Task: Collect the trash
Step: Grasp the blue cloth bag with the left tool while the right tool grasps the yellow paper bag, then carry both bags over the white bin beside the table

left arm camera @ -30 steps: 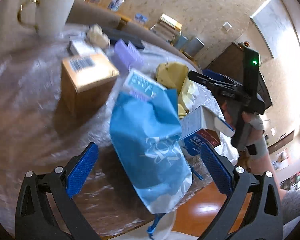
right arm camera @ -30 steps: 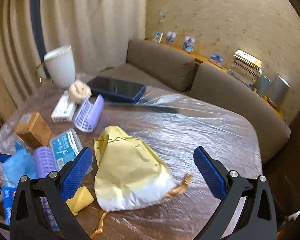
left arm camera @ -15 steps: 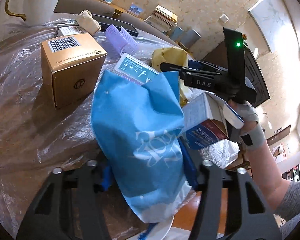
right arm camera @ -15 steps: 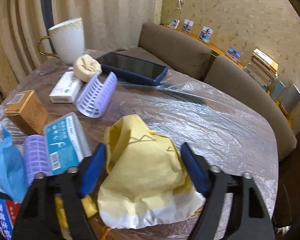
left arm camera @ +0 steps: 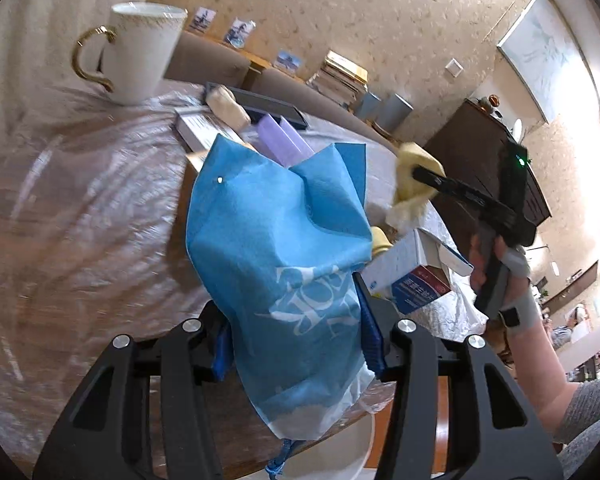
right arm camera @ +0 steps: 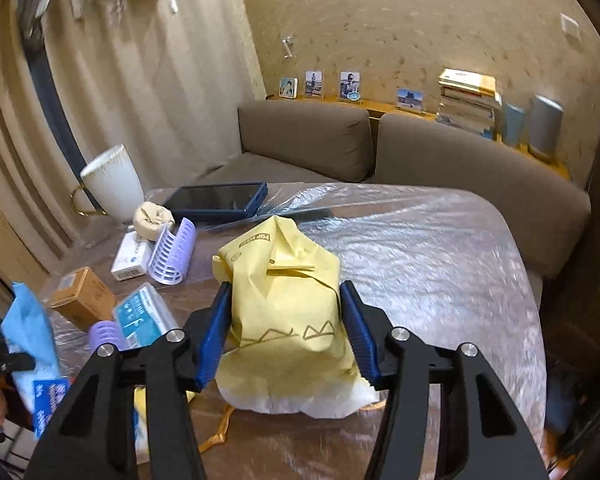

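A blue non-woven bag (left arm camera: 284,248) with white lettering stands up from the near table edge, and my left gripper (left arm camera: 294,332) is shut on its lower half. A crumpled yellow paper bag (right arm camera: 276,256) sits between the blue pads of my right gripper (right arm camera: 286,296). Those jaws are still closing and both pads press on the paper. In the left wrist view the right gripper (left arm camera: 420,174) shows to the right, in a person's hand, with the yellow bag (left arm camera: 410,156) at its tip. The blue bag (right arm camera: 28,320) appears at the right wrist view's left edge.
The table (right arm camera: 440,260) is covered with clear plastic sheet. On it are a white mug (left arm camera: 140,52), a brown box (right arm camera: 80,298), purple curlers (right arm camera: 172,252), a white box (right arm camera: 132,254), a teal pack (right arm camera: 140,316), a dark tablet (right arm camera: 220,198) and a blue-and-red carton (left arm camera: 412,276). A brown sofa (right arm camera: 460,168) stands behind.
Both grippers went from wide open to closed: the left onto the blue bag, the right onto the yellow bag. Both bags now stand higher off the table.
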`<action>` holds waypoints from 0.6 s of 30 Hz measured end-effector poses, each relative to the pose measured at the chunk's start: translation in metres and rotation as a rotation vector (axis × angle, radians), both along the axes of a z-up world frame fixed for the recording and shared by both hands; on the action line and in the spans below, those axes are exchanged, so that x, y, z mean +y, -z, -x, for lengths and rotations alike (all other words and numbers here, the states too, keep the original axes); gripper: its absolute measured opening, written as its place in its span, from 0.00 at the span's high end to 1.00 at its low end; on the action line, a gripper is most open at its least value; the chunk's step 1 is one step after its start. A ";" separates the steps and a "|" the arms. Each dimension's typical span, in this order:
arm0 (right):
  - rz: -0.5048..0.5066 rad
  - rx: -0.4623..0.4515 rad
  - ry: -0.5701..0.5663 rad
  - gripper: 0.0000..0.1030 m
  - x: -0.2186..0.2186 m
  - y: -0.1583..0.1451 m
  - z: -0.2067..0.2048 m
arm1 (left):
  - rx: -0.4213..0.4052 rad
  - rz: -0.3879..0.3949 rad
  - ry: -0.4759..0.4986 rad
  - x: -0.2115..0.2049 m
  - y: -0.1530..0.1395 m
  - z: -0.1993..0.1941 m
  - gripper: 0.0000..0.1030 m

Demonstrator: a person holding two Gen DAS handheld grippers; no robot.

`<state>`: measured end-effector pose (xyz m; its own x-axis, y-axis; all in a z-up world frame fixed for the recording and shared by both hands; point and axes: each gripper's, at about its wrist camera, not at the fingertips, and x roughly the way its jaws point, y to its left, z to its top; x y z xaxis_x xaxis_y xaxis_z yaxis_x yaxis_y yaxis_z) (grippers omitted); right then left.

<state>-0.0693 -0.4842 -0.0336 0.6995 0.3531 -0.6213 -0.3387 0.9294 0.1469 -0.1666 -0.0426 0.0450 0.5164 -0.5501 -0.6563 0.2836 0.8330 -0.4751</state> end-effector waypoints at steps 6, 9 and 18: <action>-0.027 -0.034 0.010 0.50 -0.014 -0.010 0.038 | -0.026 -0.009 0.004 0.010 -0.013 0.010 0.51; -0.044 -0.060 0.014 0.50 -0.023 -0.019 0.059 | -0.029 -0.006 -0.002 0.016 -0.016 0.013 0.51; -0.125 -0.063 -0.014 0.51 -0.036 -0.027 0.098 | -0.044 -0.012 0.018 0.017 -0.024 0.026 0.51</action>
<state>-0.1672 -0.5203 -0.0069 0.7304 0.4347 -0.5268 -0.3636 0.9004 0.2389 -0.1925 -0.0255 0.0686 0.5350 -0.5521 -0.6395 0.3192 0.8329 -0.4521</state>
